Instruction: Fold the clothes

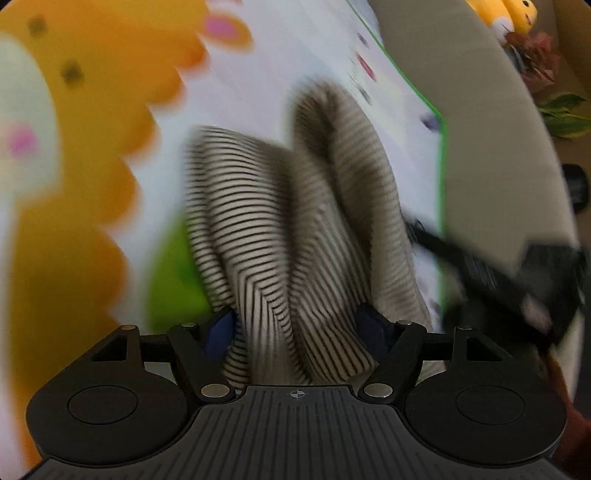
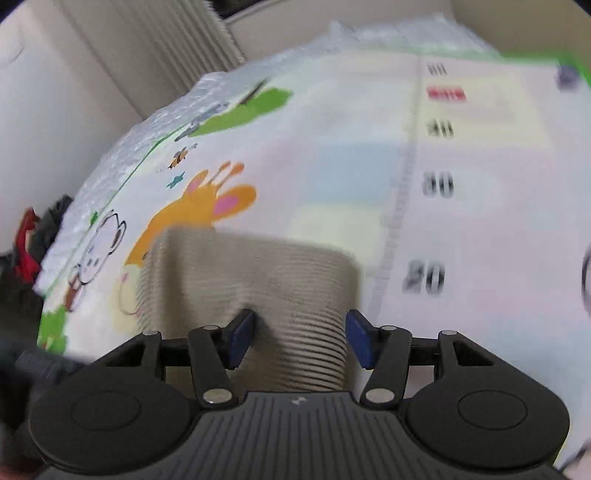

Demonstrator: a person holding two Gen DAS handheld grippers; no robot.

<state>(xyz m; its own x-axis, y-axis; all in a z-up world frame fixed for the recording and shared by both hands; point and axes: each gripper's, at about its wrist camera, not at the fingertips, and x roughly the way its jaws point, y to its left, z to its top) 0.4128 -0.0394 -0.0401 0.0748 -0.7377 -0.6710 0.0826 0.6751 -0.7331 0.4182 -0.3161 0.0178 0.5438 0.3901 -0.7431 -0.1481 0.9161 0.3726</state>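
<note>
A cream garment with thin dark stripes (image 1: 280, 229) lies bunched in long folds on a printed play mat (image 1: 258, 74). My left gripper (image 1: 295, 332) has its blue pads wide apart, and folds of the garment pass loosely between them. In the right wrist view the same garment (image 2: 251, 273) looks like a flat folded rectangle on the mat (image 2: 369, 166). Its near edge rises between the pads of my right gripper (image 2: 301, 339), which close against the cloth on both sides. Both views are blurred.
The mat carries an orange cartoon animal (image 1: 92, 129) and a number ruler (image 2: 436, 184); its green border (image 1: 441, 184) meets beige floor. The blurred black body of the other gripper (image 1: 535, 280) is at the right. Plush toys (image 1: 513, 14), leaves (image 1: 565, 114), dark and red items (image 2: 29, 243).
</note>
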